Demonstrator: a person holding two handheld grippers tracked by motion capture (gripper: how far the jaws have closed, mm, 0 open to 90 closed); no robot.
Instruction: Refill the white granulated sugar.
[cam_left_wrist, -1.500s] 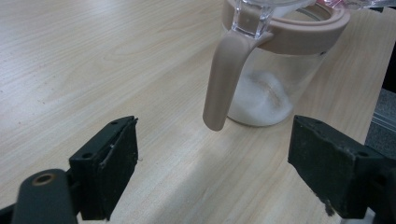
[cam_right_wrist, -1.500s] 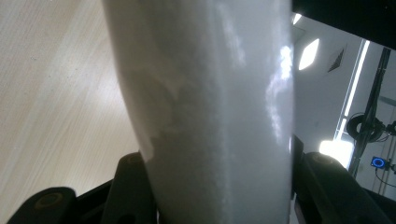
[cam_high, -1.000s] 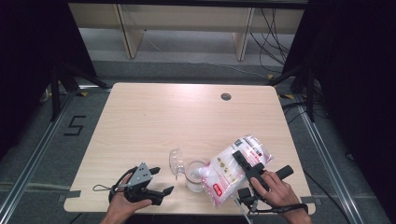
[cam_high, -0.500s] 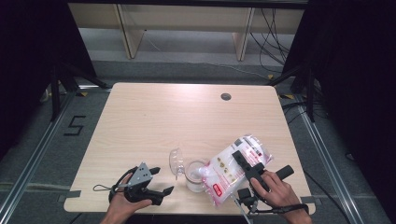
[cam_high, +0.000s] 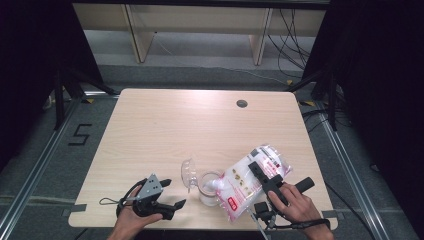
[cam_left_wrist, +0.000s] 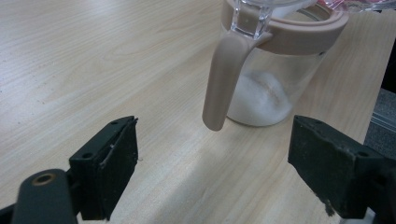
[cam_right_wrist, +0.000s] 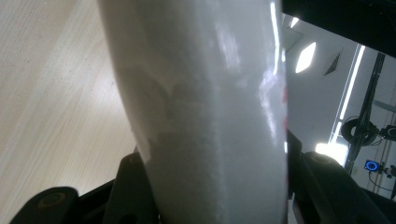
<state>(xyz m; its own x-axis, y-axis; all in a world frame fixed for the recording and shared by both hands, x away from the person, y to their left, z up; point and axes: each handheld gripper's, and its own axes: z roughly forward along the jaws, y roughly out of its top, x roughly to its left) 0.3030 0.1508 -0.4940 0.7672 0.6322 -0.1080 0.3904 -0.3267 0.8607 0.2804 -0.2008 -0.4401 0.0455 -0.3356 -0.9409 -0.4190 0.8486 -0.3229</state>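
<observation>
Bag tipped over a jar near the table's front edge.

The right gripper (cam_high: 256, 172) clamps a bag (cam_high: 248, 181) of white powder between its jaws and holds it tilted, its low end over the mouth of a clear jar (cam_high: 209, 188). The jar stands on the table (cam_high: 200, 125) near the front edge, right of the middle, with some white powder in its bottom. The left gripper (cam_high: 172, 192) rests near the front left corner, jaws wide apart and holding nothing, pointed at the jar.
</observation>
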